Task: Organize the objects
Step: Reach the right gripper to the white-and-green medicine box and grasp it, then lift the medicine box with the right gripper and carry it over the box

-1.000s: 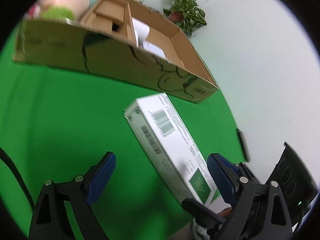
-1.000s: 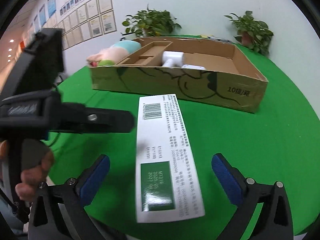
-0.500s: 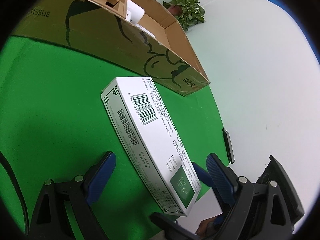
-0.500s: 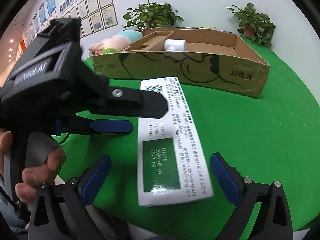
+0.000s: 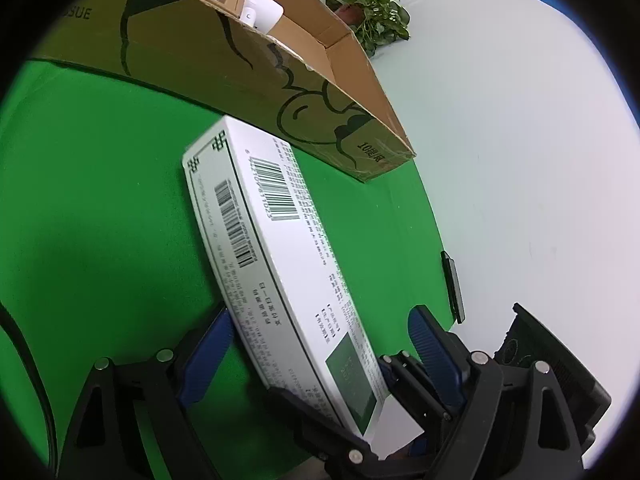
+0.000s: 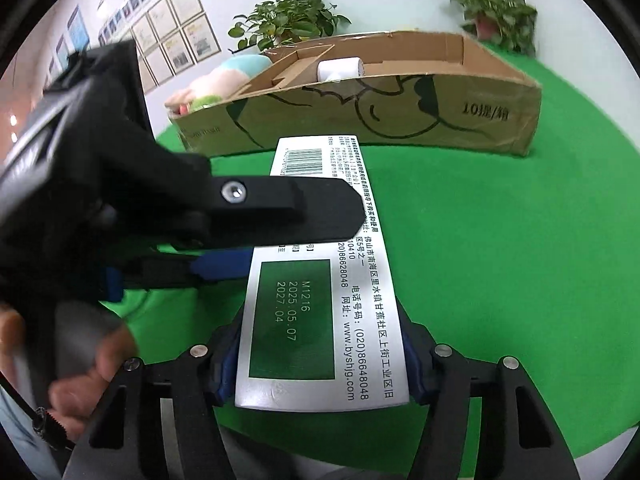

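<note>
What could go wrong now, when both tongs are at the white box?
1. The right tongs pinch only the near end of the long white box, so its far end could sag or twist.
2. The left tongs straddle the same box at an angle; closing them could crush or skew it.
3. The box's far end lies close to the cardboard carton wall and could catch on it.

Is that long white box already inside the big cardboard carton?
Out: the white box lies flat on the green cloth before the carton.
</note>
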`<state>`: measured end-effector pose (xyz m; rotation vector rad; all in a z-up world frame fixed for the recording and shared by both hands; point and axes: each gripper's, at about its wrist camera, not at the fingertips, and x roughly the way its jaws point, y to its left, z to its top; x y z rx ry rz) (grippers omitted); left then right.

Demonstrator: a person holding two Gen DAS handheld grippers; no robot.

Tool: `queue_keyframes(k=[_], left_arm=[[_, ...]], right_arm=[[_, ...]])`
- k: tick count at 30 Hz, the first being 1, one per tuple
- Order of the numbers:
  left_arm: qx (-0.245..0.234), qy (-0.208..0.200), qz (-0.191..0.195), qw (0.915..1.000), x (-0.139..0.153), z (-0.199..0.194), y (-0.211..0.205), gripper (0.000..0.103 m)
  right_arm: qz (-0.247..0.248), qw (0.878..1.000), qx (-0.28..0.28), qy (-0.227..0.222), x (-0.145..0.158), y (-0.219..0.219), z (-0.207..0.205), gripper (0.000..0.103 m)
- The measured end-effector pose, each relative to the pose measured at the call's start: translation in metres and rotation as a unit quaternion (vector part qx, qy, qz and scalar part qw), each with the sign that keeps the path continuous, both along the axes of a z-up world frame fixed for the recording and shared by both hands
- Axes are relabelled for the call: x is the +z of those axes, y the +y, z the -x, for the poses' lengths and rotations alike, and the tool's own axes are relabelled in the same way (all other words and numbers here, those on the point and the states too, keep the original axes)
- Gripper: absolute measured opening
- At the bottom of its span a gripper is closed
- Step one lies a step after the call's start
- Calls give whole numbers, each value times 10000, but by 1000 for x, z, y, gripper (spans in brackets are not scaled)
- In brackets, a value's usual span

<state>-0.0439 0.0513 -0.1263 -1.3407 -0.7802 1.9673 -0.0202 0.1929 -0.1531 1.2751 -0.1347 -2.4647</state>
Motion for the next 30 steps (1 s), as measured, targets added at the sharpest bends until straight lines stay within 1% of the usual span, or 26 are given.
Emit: queue_keyframes(k=[1,2,3,4,5,6,8,17,27,30], left_arm=[[9,-17,-14,10000,-1,-1,0,81],[-3,-40,-18,10000,-2,-2,1,71],[-31,-74,-10,10000,-3,-2,2,64],[-44,-73,24,10000,-4,-3,2,61],[-51,-69,44,10000,-4,-4,3,53],[-74,-79,37,9999,-5,-5,3,51],[-82,-60,-61,9999,-4,-6,2,51],[-214,331,-13,9992,17,-12,9,48],[-376,853,147,9955,58,-9,22,48],[-412,992,209,9940,72,-2,31,48]], right_arm=[[55,10000,0,-17,0,0,1,60],[54,10000,8,-15,2,-3,-2,60],[46,10000,29,-10,2,-4,-3,60],[1,10000,44,25,2,-6,-3,60],[-59,9999,53,73,3,-8,-4,60],[-130,9998,69,140,4,-10,-5,60],[-209,9995,82,220,5,-12,-7,59],[-336,9974,20,637,18,-9,-9,59],[-280,9933,-123,1117,50,-1,-8,59],[-243,9922,-184,1205,59,2,-3,59]])
